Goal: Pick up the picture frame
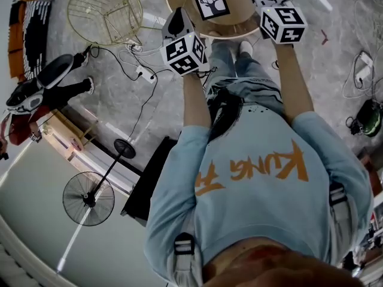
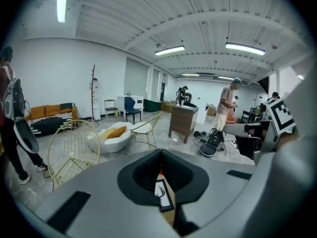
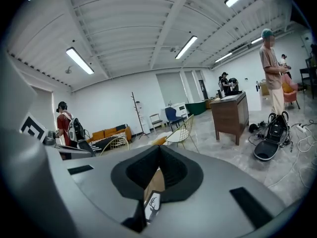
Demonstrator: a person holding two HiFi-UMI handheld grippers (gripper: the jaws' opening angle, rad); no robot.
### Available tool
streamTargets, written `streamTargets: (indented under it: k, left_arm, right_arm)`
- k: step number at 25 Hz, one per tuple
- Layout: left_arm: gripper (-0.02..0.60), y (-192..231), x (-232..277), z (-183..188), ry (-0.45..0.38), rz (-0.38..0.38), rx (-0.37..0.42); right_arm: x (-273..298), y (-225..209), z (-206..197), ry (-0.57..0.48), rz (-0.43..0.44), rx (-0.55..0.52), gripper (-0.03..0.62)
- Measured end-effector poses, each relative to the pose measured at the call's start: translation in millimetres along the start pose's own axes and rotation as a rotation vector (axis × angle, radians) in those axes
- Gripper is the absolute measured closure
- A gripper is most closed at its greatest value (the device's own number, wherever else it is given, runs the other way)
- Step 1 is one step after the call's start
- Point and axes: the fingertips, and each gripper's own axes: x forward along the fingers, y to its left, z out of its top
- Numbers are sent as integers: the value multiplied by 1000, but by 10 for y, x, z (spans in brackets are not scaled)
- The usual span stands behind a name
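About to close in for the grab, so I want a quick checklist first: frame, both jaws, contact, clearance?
1. Picture frame in sight on the round wooden table, deer print up: ok.
2. Left gripper jaws apart for a grasp: not ok, tips together.
3. Right gripper jaws apart: not ok, tips together.
4. Frame held: not ok, neither gripper is on it.
5. Table round the frame free of other things: ok where visible.
6. Gripper height over the table: cannot tell.
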Motion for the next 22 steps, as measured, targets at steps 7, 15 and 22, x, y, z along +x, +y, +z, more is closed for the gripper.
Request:
streamTargets:
  k: [7, 15, 22]
  left_arm:
    - [563, 61, 293, -226, 39, 9, -41]
    - [563, 205, 489, -825, 119, 1, -142]
    - [563, 208, 551, -1212, 169, -17, -182]
  right_arm:
    - [189, -96, -209, 56, -16, 9, 597]
    - [361, -1, -733, 170, -17, 0, 597]
    - [494, 213, -1151, 252, 12, -11, 597]
